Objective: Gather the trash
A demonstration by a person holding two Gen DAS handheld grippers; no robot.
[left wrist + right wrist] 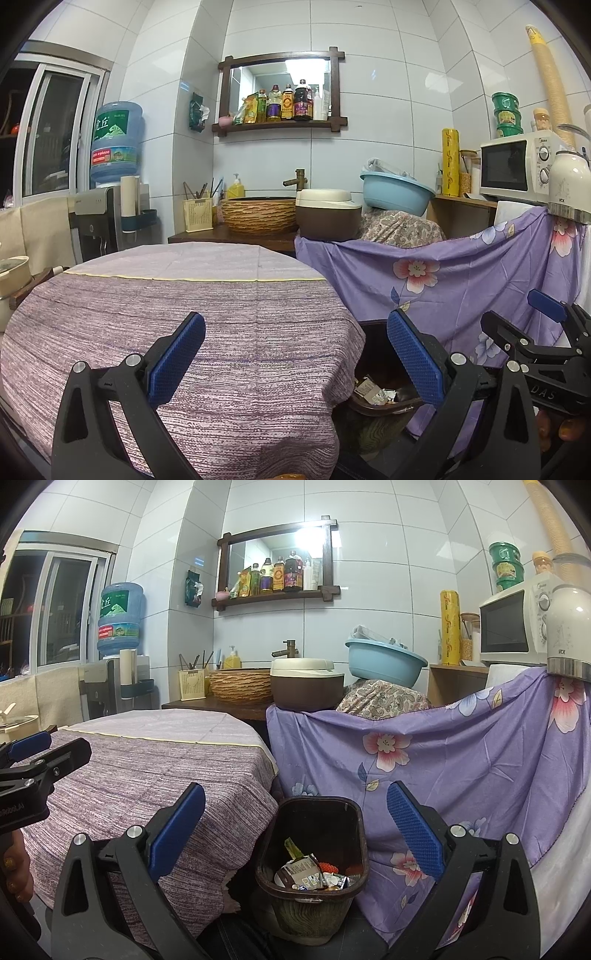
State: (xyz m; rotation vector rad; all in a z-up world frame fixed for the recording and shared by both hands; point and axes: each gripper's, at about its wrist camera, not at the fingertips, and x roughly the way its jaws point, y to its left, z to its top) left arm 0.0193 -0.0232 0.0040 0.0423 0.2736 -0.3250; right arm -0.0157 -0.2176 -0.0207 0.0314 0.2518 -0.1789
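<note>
Both hand-held grippers, left [295, 358] and right [295, 834], spread apart, empty | trash [314, 877] sits inside brown bin [317, 808] beside worktop [147, 760] | scan worktop before finishing.

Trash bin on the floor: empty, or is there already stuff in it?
Not empty. The trash bin stands upright between the table and the floral cloth, with wrappers heaped at its bottom; most of its depth is unfilled.

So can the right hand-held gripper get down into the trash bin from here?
Probably yes: the right hand-held gripper hangs open above the trash bin, whose top is uncovered between the table and the floral cloth.
</note>
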